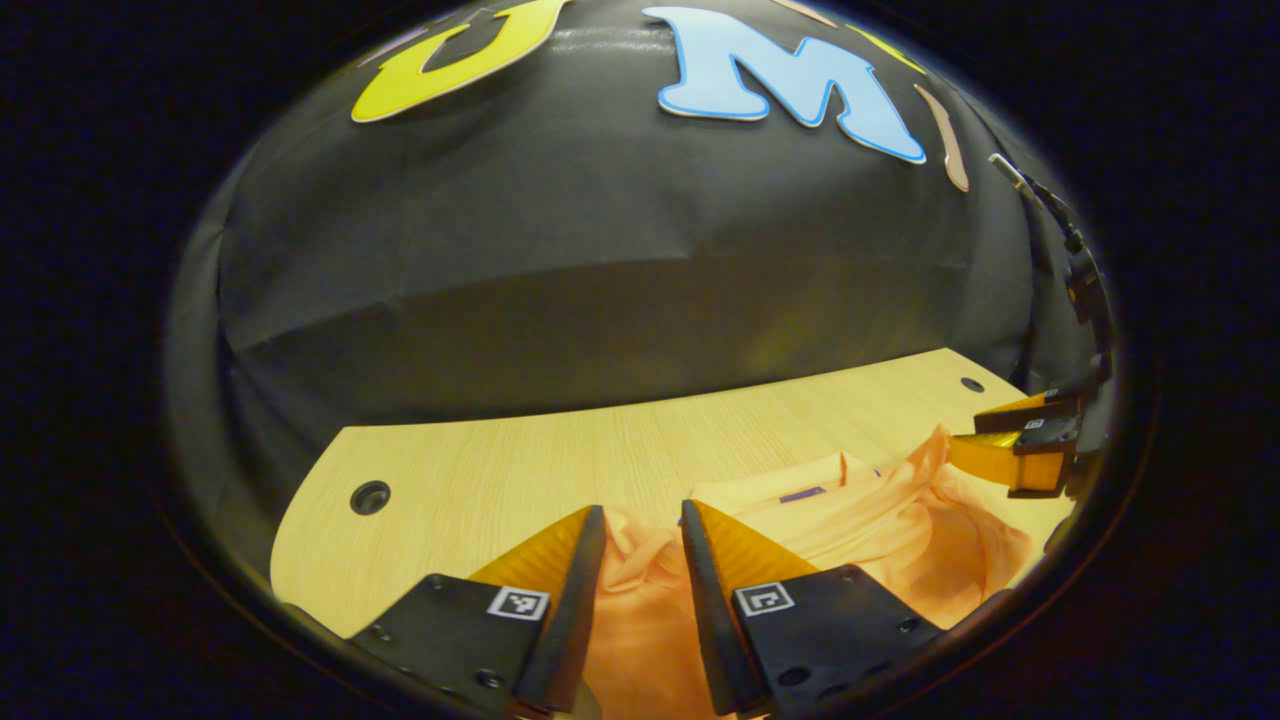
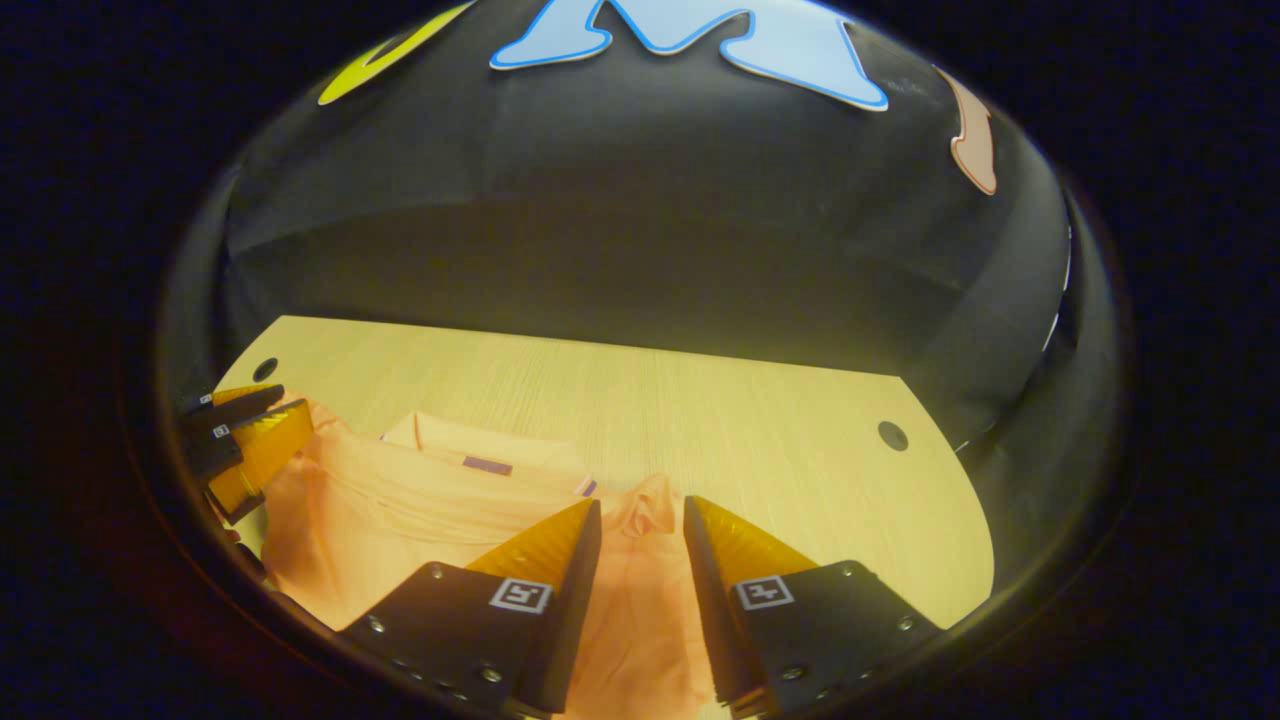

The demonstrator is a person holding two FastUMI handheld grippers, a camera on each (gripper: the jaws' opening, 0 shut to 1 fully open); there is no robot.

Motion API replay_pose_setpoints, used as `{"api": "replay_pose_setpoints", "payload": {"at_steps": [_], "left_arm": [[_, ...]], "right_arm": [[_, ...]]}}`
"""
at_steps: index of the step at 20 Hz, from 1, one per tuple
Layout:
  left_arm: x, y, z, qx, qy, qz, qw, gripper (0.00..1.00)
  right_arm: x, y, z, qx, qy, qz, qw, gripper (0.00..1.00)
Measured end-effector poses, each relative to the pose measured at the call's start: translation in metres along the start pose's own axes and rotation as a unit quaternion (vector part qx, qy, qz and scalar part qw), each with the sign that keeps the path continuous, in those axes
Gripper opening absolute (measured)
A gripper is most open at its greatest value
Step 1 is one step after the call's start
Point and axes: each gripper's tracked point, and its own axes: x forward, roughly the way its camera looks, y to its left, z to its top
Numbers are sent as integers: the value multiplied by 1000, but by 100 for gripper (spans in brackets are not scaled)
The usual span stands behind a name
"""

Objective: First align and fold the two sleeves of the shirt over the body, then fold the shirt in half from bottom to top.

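Note:
A peach-orange shirt lies rumpled on the wooden table, its collar with a purple tag toward the far side. My left gripper is shut on a bunched sleeve, which runs up between its fingers. My right gripper pinches the other sleeve the same way. The left gripper view has the right gripper at the far right, cloth peaking up to it. In the right gripper view, the left gripper is at the far left, lifting cloth.
The table has round cable holes near its back corners. The black booth wall rises directly behind the table's far edge. Bare wood stretches between the shirt and that wall.

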Motion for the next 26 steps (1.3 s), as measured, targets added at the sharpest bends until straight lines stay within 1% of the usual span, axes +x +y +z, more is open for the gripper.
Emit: {"api": "replay_pose_setpoints", "payload": {"at_steps": [1, 2, 3, 4, 5, 6, 7, 8, 9, 11, 13, 15, 21, 23, 26], "left_arm": [[-4, 1, 4, 3, -5, 2, 1000, 58], [-9, 1, 8, 2, -11, 1, 1000, 57], [-14, 0, 14, -2, -17, 1, 1000, 67], [-20, 0, 18, -6, -21, 2, 1000, 69], [-26, 0, 22, -10, -25, 4, 1000, 69], [-33, -1, 26, -14, -30, 4, 999, 70], [-42, -2, 32, -16, -37, 7, 999, 75], [-50, -3, 36, -18, -43, 9, 999, 76], [-59, -5, 39, -19, -49, 10, 999, 80], [-81, -12, 47, -23, -63, 11, 998, 89], [-104, -17, 53, -31, -76, 15, 997, 93], [-129, -22, 58, -37, -88, 22, 995, 95], [-202, -35, 64, -58, -117, 39, 991, 94], [-228, -38, 67, -57, -130, 48, 989, 94], [-270, -44, 73, -51, -151, 57, 986, 94]], "right_arm": [[-5, 0, 3, -1, -6, 1, 1000, 58], [-10, 2, 7, -4, -13, 3, 1000, 60], [-19, 4, 10, -9, -19, 7, 1000, 71], [-25, 6, 13, -13, -28, 9, 999, 74], [-34, 7, 18, -17, -38, 12, 999, 73], [-44, 8, 22, -20, -49, 15, 998, 79], [-54, 9, 26, -22, -59, 20, 998, 86], [-64, 10, 29, -24, -69, 22, 997, 86], [-76, 11, 34, -24, -81, 26, 996, 86], [-99, 11, 41, -20, -103, 34, 994, 95], [-124, 5, 44, -16, -124, 34, 992, 95], [-149, 2, 45, -13, -142, 37, 989, 95], [-216, -23, 38, -18, -185, 31, 982, 95], [-237, -30, 33, -18, -196, 30, 980, 95], [-268, -34, 26, -9, -211, 40, 977, 95]]}}
